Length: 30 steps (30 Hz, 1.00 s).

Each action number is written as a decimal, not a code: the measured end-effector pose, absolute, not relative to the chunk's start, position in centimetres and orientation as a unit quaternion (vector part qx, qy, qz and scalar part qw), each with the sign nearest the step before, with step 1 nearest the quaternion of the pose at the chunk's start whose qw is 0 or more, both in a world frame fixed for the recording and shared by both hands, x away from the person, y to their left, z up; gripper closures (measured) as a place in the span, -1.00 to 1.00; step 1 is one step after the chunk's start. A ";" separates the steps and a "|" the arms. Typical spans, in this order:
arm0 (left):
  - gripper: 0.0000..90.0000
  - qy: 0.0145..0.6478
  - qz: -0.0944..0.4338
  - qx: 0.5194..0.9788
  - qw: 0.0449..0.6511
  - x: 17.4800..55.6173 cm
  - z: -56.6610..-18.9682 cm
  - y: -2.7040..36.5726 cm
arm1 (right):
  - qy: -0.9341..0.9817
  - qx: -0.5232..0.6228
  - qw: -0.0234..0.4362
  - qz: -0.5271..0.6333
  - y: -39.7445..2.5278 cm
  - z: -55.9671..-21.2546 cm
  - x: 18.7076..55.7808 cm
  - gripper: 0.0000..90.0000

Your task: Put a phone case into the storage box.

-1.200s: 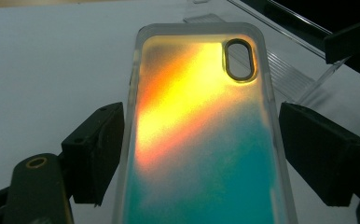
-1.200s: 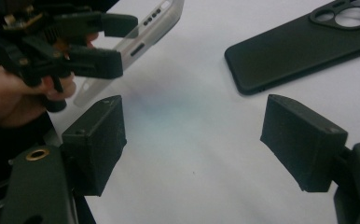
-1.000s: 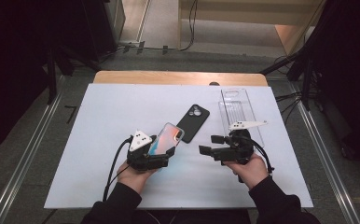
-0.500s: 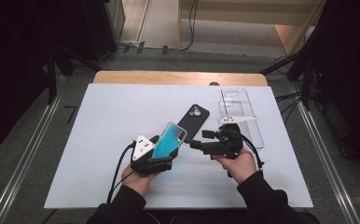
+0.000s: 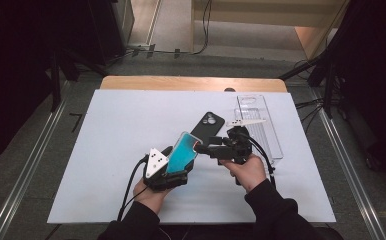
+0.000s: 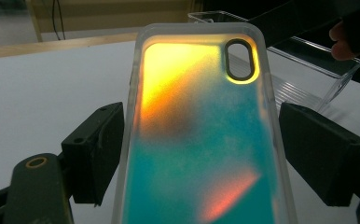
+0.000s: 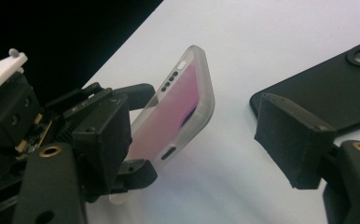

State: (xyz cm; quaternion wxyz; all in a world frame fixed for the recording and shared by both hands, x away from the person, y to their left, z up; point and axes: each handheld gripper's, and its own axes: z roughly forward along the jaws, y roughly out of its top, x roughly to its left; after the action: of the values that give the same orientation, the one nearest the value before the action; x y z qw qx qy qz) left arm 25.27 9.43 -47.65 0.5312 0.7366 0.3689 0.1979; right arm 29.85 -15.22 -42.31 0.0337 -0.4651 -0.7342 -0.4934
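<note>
From above, the person's left gripper (image 5: pixel 173 167) holds a translucent soft-plastic phone case with a teal-and-orange iridescent back (image 5: pixel 182 152) tilted up off the white table (image 5: pixel 106 150), its jaws closed on the case's lower part. The right gripper (image 5: pixel 206 149) reaches in from the right, its tips near or at the case's upper corner; whether they touch I cannot tell. Behind lie a matte black phone case (image 5: pixel 208 124), flat on the table, and a clear hard-plastic tray (image 5: pixel 261 125) at the right.

In the left gripper view, the two black jaws sit along the long edges of the iridescent case (image 6: pixel 201 140), the left pad against the rim, the right one just beside it. The camera cut-out is at the top. The clear tray (image 6: pixel 308 70) shows beyond.

In the right gripper view, that gripper's own jaws stand wide apart, empty, with the case's frosted rim (image 7: pixel 187 107) between and beyond them, clamped in the left gripper (image 7: pixel 117 140). The black case (image 7: pixel 318 98) lies on the table at right.

I'd judge the case light, flexible and a bit slippery at its smooth rim: an empty shell that bows if pinched across the middle. The stiffer corners or the thick rim near the button holes look the safest hold.

I can read no brand, label or writing anywhere.
</note>
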 end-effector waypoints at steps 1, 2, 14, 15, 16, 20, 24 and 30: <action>-0.62 0.369 0.196 0.736 0.532 25.3 -47.7 9.4 | -0.733 -0.470 0.040 -0.490 -15.2 -42.3 29.9 -0.37; -0.62 0.371 0.192 0.735 0.535 25.3 -47.7 9.3 | -0.730 -0.477 0.048 -0.487 -15.1 -42.3 30.0 -0.35; -0.62 0.374 0.171 0.731 0.544 25.1 -47.2 9.1 | -0.712 -0.506 0.101 -0.476 -13.9 -43.1 31.0 0.27; -0.62 0.374 0.171 0.730 0.546 25.1 -47.2 9.1 | -0.711 -0.510 0.109 -0.472 -13.9 -43.1 31.0 0.35; -0.62 0.373 0.172 0.729 0.547 25.1 -47.1 9.1 | -0.709 -0.510 0.115 -0.472 -13.9 -43.2 31.1 0.47; -0.62 0.369 0.179 0.729 0.549 24.9 -47.1 9.0 | -0.701 -0.508 0.132 -0.483 -14.1 -43.0 31.0 0.62; -0.62 0.363 0.184 0.729 0.550 24.9 -47.1 8.9 | -0.694 -0.507 0.142 -0.491 -14.1 -42.8 30.8 0.68; -0.62 0.359 0.187 0.729 0.553 24.8 -46.9 8.9 | -0.686 -0.509 0.152 -0.497 -14.4 -42.6 30.8 0.70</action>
State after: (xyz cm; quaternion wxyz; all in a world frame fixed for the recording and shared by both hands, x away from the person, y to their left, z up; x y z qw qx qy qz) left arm 24.81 8.89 -46.86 0.5526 0.7287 0.3586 0.1869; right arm 30.80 -14.36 -42.63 0.1519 -0.5088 -0.6862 -0.4971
